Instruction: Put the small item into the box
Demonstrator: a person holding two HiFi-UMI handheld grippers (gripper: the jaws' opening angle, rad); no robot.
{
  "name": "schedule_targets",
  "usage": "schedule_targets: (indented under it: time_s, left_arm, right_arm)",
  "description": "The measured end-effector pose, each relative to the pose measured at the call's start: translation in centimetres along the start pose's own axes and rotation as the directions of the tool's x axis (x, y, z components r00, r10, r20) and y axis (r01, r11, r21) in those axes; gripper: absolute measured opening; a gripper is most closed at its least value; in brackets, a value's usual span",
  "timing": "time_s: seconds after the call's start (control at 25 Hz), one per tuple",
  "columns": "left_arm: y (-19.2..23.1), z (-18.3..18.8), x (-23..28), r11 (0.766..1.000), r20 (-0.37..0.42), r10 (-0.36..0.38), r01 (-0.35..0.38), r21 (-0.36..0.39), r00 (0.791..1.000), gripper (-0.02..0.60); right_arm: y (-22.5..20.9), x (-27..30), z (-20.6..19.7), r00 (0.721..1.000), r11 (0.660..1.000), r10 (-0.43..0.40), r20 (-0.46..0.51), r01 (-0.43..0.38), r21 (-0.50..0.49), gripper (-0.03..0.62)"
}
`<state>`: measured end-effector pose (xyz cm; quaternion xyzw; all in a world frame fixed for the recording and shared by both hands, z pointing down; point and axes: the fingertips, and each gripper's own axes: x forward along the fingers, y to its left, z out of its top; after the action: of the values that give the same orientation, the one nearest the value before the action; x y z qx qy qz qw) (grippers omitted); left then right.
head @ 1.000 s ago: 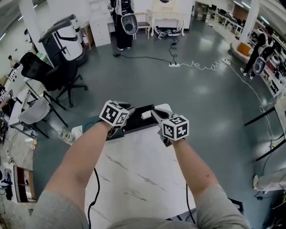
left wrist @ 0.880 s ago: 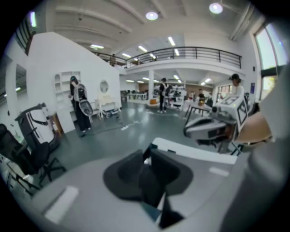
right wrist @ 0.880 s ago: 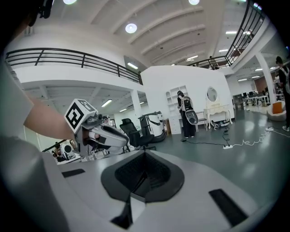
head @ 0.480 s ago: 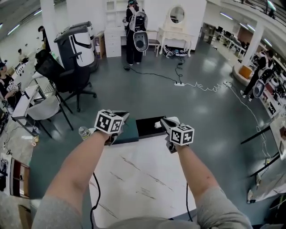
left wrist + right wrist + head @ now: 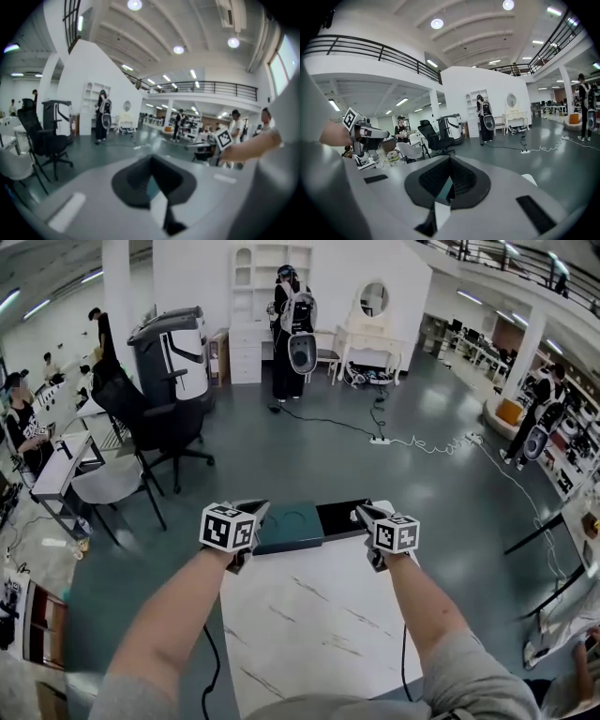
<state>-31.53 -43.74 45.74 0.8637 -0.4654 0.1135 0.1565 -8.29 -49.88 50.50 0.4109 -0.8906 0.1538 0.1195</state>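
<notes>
Evidently the drop looks done: left claw [image 5: 255, 512] and right claw [image 5: 367, 514] both show jaws together and empty, with the flat teal lid [image 5: 289, 527] just right of the former and the shallow black rectangular box [image 5: 339, 518] just left of the latter. A second ago the right claw held the small white item over that box; now the item cannot be made out and is presumably inside.

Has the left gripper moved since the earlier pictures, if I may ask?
Yes: against the table, the left gripper has drawn left, away from the black box, with a teal lid between them.
</notes>
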Motion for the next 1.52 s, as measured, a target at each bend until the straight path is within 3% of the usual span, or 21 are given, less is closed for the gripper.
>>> schedule_targets:
  time_s: [0.16, 0.36, 0.56, 0.96, 1.32, 1.52]
  left_arm:
    - [-1.0, 0.7, -3.9, 0.999, 0.025, -0.012, 0.010, 0.054, 1.000, 0.006]
    - [-0.8, 0.7, -6.9, 0.997, 0.040, 0.047, -0.050, 0.066, 0.998, 0.005]
    - [-2.8, 0.1, -8.2, 0.992, 0.048, 0.112, -0.114, 0.049, 0.993, 0.005]
    - [-11.9, -0.3, -7.1, 0.983, 0.060, 0.185, -0.186, 0.009, 0.981, 0.006]
    - [-20.7, -0.7, -7.0, 0.976, 0.106, 0.218, -0.219, -0.002, 0.970, 0.005]
    - [-24.0, -1.1, -8.0, 0.971, 0.139, 0.237, -0.230, -0.067, 0.961, 0.006]
  right_arm:
    - [1.5, -1.0, 0.5, 1.000, 1.000, -0.009, 0.009, 0.009, -0.005, 0.006]
    - [2.5, -2.0, 1.8, 1.000, 1.000, 0.018, 0.020, -0.018, -0.009, 0.006]
    - [4.5, -3.3, 1.6, 0.995, 0.987, 0.099, -0.019, -0.100, -0.127, 0.006]
    - [5.3, -9.1, 1.2, 0.971, 0.970, 0.238, -0.008, -0.238, -0.054, 0.006]
    - [3.9, -15.8, 1.5, 0.949, 0.946, 0.315, 0.012, -0.313, -0.086, 0.006]
    - [3.9, -18.7, 1.6, 0.934, 0.927, 0.358, 0.004, -0.355, -0.120, 0.006]
